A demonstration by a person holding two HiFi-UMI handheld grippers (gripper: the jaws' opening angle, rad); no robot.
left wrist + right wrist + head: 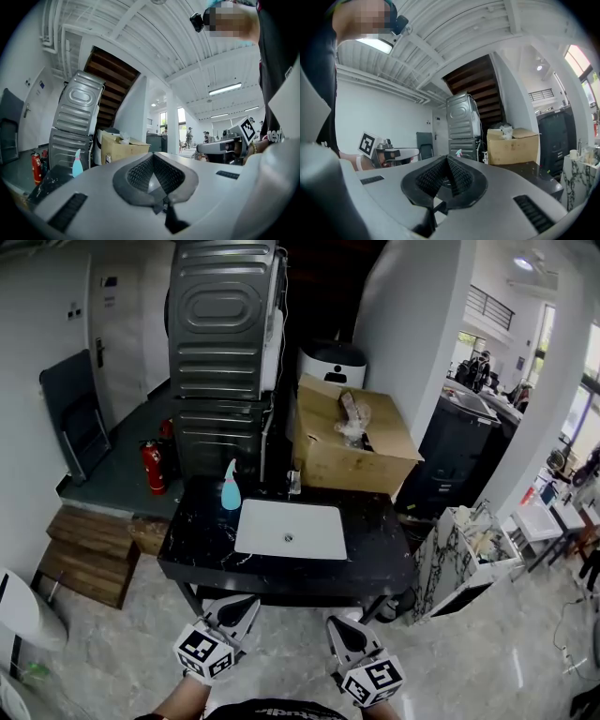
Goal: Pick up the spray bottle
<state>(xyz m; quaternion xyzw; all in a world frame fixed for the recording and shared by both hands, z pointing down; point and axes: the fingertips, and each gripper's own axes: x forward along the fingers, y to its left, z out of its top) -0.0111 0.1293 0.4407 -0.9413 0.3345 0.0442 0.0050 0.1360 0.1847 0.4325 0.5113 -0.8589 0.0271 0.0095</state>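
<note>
Here, a slim teal plastic spray bottle (231, 486) stands upright, long axis vertical, just off the far left corner of the white rectangular sink basin (290, 529) sunk in the black marble worktop (375, 549). Both tools hang on the near side of that sink, short of the worktop's front edge and well apart from the bottle. The left gripper (242, 607) and the right gripper (336, 626) each have their jaws pressed together on nothing. The bottle lies ahead of the left gripper, a little left of its jaws' line, so that hand looks the nearer. The bottle's trigger is too small to make out, and the person's hands are cut off at the frame's bottom edge.
</note>
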